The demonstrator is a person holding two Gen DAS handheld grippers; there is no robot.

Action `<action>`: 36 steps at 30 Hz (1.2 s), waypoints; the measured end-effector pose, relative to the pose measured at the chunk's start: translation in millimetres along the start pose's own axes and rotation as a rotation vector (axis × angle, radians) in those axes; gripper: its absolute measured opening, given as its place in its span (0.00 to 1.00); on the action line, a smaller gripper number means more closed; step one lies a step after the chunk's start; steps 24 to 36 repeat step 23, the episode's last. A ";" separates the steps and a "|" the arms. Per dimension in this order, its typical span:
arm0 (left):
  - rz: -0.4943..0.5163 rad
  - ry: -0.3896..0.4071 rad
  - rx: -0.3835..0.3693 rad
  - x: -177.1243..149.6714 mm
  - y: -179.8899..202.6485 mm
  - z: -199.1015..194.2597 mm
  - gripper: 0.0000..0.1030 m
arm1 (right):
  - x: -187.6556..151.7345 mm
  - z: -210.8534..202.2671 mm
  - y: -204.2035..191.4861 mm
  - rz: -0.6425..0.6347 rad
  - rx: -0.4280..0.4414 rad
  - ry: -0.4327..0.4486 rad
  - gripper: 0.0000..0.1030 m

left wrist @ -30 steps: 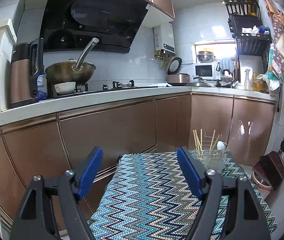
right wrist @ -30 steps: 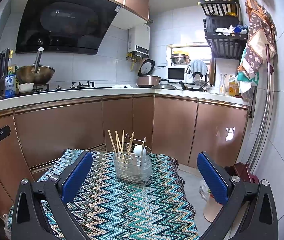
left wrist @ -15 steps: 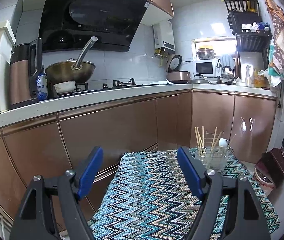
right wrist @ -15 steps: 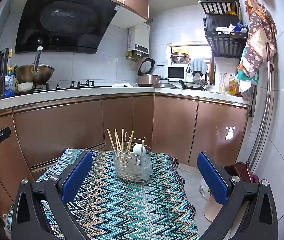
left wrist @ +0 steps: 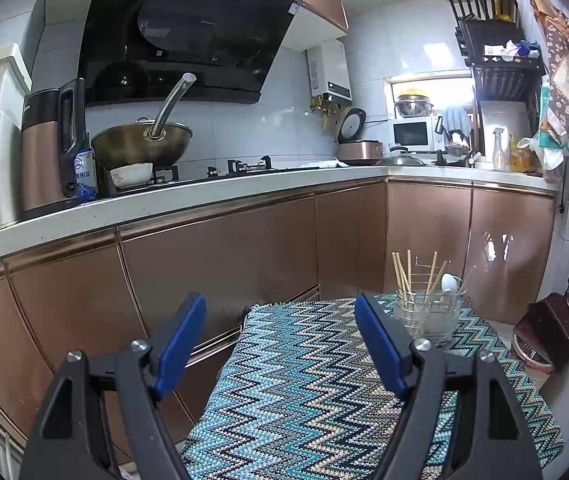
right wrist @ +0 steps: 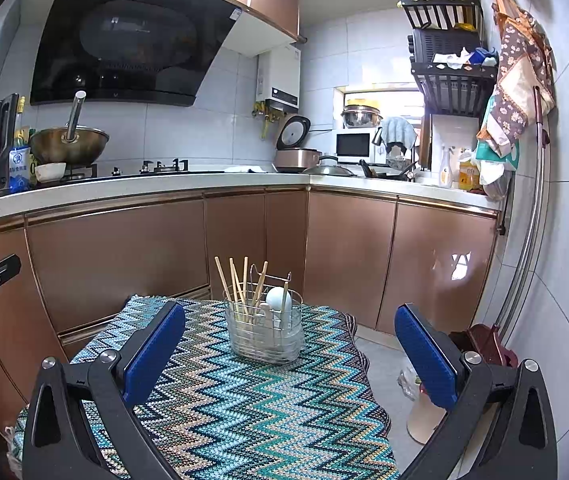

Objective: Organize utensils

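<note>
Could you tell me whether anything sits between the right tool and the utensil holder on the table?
Nothing visible does. The right tool is open and empty, and only bare zigzag cloth lies between it and the utensil holder, which stands upright with chopsticks and a white spoon inside.

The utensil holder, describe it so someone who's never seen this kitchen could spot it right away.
Find the small table with the zigzag cloth in front of the copper cabinets. On it stands the utensil holder, a see-through wire-framed basket. Wooden chopsticks and a white spoon stick up from it.
</note>
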State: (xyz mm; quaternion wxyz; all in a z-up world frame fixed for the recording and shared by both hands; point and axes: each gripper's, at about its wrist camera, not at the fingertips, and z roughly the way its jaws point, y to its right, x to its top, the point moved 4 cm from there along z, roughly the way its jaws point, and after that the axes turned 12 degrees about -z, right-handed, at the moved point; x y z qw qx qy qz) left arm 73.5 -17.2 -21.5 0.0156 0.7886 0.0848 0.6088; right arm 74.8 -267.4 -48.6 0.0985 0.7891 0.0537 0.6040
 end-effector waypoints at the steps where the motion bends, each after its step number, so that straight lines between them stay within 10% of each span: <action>1: 0.000 0.000 0.000 0.0 0.1 0.0 0.73 | -0.4 0.0 0.4 0.000 0.000 0.001 1.00; 36: 0.001 -0.009 -0.005 -3.3 -0.5 0.6 0.73 | -2.8 1.0 2.7 0.002 -0.003 -0.005 1.00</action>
